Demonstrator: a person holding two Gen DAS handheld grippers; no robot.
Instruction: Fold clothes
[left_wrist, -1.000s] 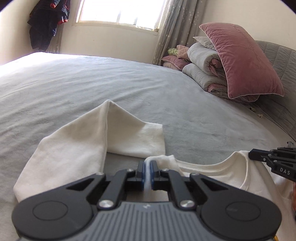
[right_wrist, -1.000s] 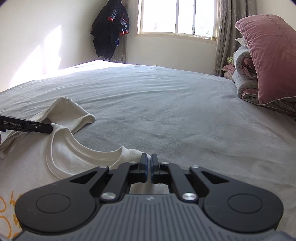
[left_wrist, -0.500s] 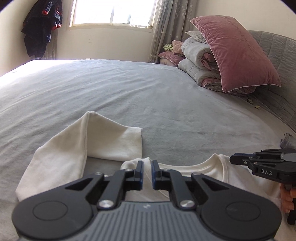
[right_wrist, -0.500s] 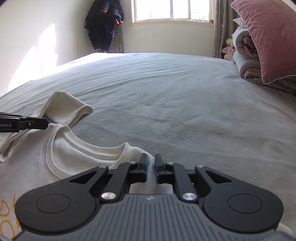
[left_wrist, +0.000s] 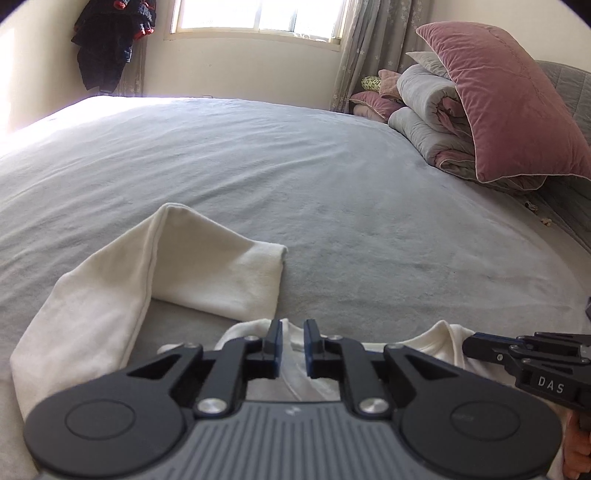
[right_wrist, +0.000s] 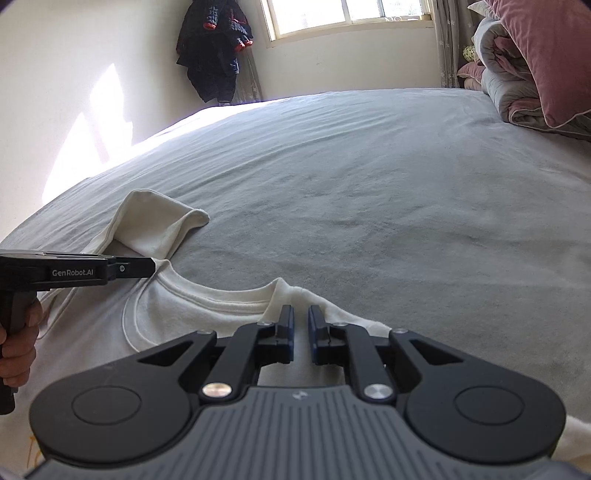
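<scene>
A cream T-shirt (right_wrist: 192, 306) lies flat on the grey bed (left_wrist: 258, 166), collar facing away from me. Its left sleeve (left_wrist: 207, 273) is bent over onto itself. My left gripper (left_wrist: 292, 328) hovers over the shirt's left shoulder beside the collar. Its jaws are opening, a narrow gap shows between the blue pads, and the cloth lies under them without being pinched. In the right wrist view the left gripper (right_wrist: 153, 266) points at the collar's left end. My right gripper (right_wrist: 301, 314) stands slightly open over the right shoulder and grips nothing. It also shows from the side as the right gripper (left_wrist: 467, 345).
A pink pillow (left_wrist: 509, 107) leans on rolled grey duvets (left_wrist: 432, 110) by the padded headboard at the right. A dark jacket (right_wrist: 214, 55) hangs on the far wall beside the window. A hand (right_wrist: 18, 343) holds the left gripper's handle. Grey bedsheet stretches beyond the shirt.
Both grippers were shut on the shirt's shoulder edges; now their pads have parted and let the cloth go. The left gripper has drawn back and up a little. The shirt lies still.
</scene>
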